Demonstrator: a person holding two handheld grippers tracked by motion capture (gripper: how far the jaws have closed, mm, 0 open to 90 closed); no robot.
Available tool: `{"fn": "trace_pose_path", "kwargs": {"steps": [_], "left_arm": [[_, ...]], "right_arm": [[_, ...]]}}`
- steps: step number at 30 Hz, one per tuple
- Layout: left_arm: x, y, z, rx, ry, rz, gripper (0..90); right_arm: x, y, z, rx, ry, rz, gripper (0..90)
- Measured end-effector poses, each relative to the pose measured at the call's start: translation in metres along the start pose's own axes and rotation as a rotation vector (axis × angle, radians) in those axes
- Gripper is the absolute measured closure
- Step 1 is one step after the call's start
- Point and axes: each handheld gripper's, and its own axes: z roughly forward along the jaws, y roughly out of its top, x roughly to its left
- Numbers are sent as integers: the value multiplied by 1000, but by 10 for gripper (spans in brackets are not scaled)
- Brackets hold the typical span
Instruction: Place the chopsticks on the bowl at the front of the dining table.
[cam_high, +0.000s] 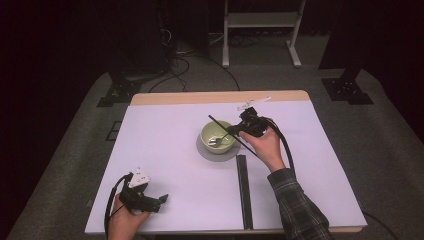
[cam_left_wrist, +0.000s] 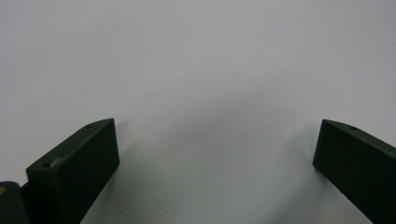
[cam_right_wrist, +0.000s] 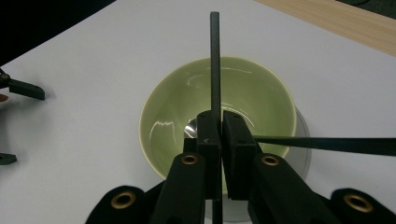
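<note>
The right gripper (cam_high: 239, 128), just right of the frame's middle in the high view, is clenched on a thin black rod (cam_high: 220, 125). The rod slants up-left across the green bowl (cam_high: 218, 136) and down-right past the hand. In the right gripper view the rod (cam_right_wrist: 214, 56) stands straight up the centre of the frame, pinched between the jaws near its middle, right over the bowl (cam_right_wrist: 261, 88). A spoon (cam_high: 216, 141) lies inside the bowl, which sits on a grey saucer (cam_high: 202, 150).

The rod looks light and stiff, and being narrow and smooth it could swivel in the pads, so a hold near the middle, as now, seems the steadiest. The bowl looks like glazed ceramic, so it is likely hard, slick and easily chipped, and a knock from the rod's end might shift it.

The left gripper (cam_high: 150, 200), in the lower left, hangs released, its jaws wide apart with nothing between them.

A second dark strip (cam_high: 244, 190) lies flat below the bowl, running toward the bottom edge. The table (cam_high: 165, 145) is covered in a smooth pale sheet, with bare wood along its far edge. Around it the room is dark, with grey carpet, loose cables and a white frame at the top.
</note>
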Motion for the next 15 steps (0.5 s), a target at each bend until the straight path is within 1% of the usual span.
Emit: {"fn": "trace_pose_path", "kwargs": {"steps": [15], "left_arm": [[0, 0, 0, 2, -1, 0, 0]], "right_arm": [[6, 15, 23, 9, 10, -7, 860]]}}
